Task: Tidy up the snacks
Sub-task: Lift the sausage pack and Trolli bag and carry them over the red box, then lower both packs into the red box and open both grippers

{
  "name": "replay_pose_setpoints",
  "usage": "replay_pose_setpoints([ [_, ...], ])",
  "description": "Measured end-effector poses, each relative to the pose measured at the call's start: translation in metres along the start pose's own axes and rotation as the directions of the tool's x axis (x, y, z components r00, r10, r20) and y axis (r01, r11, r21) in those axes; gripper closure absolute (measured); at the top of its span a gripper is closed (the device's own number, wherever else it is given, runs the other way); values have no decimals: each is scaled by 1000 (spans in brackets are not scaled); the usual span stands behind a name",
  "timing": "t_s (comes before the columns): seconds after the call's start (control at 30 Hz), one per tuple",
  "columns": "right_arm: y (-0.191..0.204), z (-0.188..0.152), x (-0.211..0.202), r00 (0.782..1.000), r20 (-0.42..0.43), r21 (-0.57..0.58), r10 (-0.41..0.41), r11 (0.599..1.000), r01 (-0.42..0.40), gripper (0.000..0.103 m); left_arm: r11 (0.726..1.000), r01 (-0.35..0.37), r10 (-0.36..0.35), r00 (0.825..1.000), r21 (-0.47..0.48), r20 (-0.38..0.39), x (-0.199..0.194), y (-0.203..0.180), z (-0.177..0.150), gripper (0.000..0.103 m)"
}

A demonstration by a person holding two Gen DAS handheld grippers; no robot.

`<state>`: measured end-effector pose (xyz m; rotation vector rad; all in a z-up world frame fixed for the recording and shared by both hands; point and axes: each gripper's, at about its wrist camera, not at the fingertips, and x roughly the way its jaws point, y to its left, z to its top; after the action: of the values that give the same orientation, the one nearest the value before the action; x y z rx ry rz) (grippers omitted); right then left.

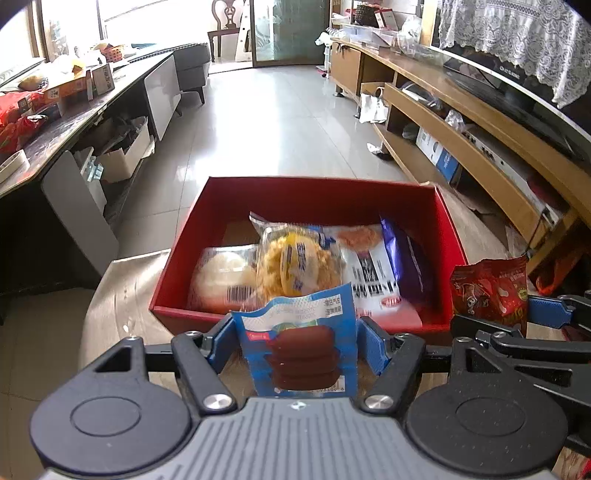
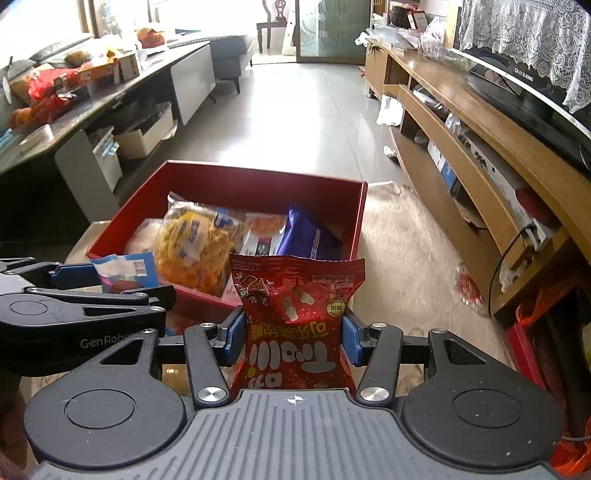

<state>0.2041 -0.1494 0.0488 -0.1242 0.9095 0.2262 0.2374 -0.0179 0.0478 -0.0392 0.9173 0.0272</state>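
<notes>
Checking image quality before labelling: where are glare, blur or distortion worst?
Left wrist view: window blown out, floor glare, fisheye bends the TV cabinet; blue packet sharp. Right wrist view: same window glare, rug smeared, red packet crisp.

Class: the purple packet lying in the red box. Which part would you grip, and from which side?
Grip the purple packet by its raised upper edge, coming from above. It leans against the right wall of the red box, its other side crowded by neighbouring packets, so probably only the top stays free.
</notes>
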Motion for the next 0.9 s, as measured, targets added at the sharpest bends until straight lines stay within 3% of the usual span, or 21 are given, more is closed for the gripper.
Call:
replay_pose_setpoints([
  [0.47, -7, 38, 29, 1000, 17, 3, 1, 1000, -1, 43, 999, -33, 33, 999, -13, 23, 32, 3, 39, 36],
  [0.9, -10, 45, 58, 1000, 1, 10, 4, 1000, -4, 43, 997, -74, 74, 997, -13, 0, 62, 0, 48, 37],
])
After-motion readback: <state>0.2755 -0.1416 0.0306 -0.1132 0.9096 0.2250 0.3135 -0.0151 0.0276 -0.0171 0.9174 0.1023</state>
